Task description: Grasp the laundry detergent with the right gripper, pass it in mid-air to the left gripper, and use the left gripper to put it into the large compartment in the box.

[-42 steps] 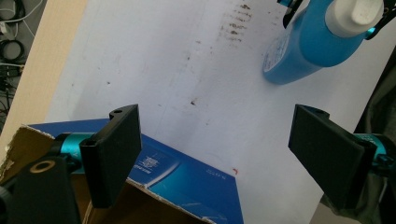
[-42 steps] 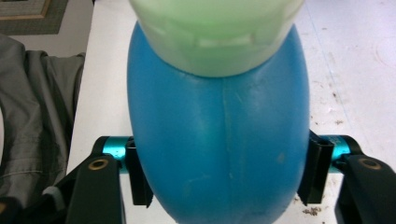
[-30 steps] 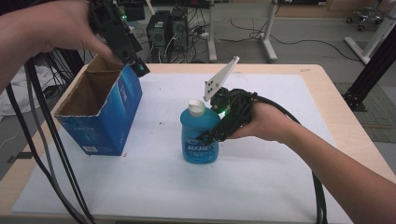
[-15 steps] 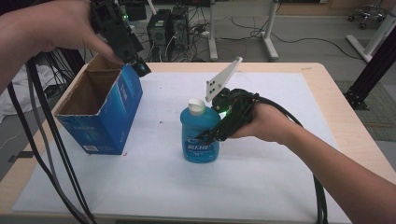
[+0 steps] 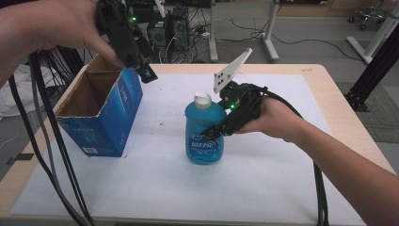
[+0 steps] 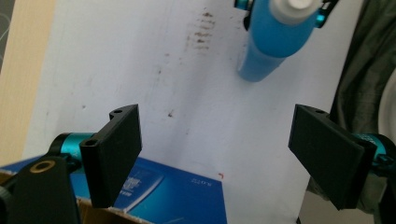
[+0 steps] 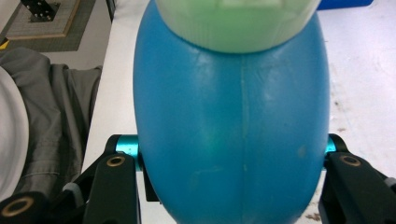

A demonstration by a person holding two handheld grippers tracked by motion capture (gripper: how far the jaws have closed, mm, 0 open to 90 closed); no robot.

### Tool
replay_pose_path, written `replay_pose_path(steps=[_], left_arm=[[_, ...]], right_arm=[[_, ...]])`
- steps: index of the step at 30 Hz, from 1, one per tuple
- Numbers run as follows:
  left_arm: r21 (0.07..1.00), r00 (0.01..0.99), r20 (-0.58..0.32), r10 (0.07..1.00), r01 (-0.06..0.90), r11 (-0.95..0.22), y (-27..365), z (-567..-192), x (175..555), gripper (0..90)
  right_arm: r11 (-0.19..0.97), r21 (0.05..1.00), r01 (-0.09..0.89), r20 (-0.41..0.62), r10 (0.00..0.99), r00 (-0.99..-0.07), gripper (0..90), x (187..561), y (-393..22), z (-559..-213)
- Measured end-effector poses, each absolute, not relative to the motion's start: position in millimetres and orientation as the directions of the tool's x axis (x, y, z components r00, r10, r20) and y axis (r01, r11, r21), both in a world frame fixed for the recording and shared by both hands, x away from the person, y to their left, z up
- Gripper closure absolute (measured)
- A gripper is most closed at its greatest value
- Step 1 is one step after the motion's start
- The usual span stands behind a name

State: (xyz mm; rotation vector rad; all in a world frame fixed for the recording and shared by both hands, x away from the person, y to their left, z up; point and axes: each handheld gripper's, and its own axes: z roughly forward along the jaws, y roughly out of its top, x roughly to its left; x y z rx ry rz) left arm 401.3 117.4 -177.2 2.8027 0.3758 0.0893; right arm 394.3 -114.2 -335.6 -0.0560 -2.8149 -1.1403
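My right gripper (image 5: 211,134) had just closed on the bottle (image 5: 203,136); left gripper (image 6: 219,154) hung spread above the box (image 5: 101,113). Next, I judged: lift it boxward

both forearms bare, no sleeves in the high view. left gripper (image 6: 217,154): flat black rectangular pads on teal cylinders, small screw holes, brass-ringed pivot. right gripper (image 5: 210,136): black body, green light, white three-cornered plate with dark holes, possibly screws. thick black and grey cables trail from each.
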Motion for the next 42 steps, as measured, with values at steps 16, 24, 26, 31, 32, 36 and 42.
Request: replay_pose_path(steps=[16, 24, 26, 31, 32, 36, 42], left_arm=[[0.287, 0.994, -0.014, 0.104, 0.104, -0.952, 69, -169, 397, 17.4], [0.268, 0.997, -0.028, 0.072, 0.077, -0.96, 55, -176, 400, 17.4], [0.277, 0.996, -0.032, 0.078, 0.084, -0.957, 52, -177, 401, 17.4], [0.287, 0.996, -0.039, 0.084, 0.092, -0.953, 47, -181, 403, 17.3], [0.289, 0.996, -0.044, 0.084, 0.093, -0.953, 46, -182, 403, 17.4], [0.294, 0.995, -0.053, 0.079, 0.091, -0.951, 43, -185, 403, 17.4], [0.31, 0.994, -0.077, 0.083, 0.103, -0.945, 39, -193, 403, 17.4]], right_arm=[[0.74, 0.672, 0.028, 0.093, -0.047, -0.995, 45.1, 402, -113, -279], [0.755, 0.655, 0.033, 0.11, -0.052, -0.993, 45.0, 404, -110, -274], [0.757, 0.653, 0.03, 0.108, -0.053, -0.993, 45.0, 405, -109, -274], [0.753, 0.657, 0.043, 0.119, -0.047, -0.992, 45.1, 406, -108, -272], [0.755, 0.655, 0.042, 0.119, -0.048, -0.992, 45.1, 406, -108, -272], [0.753, 0.657, 0.043, 0.118, -0.047, -0.992, 45.1, 407, -108, -272], [0.749, 0.661, 0.049, 0.124, -0.044, -0.991, 45.1, 407, -109, -270]])
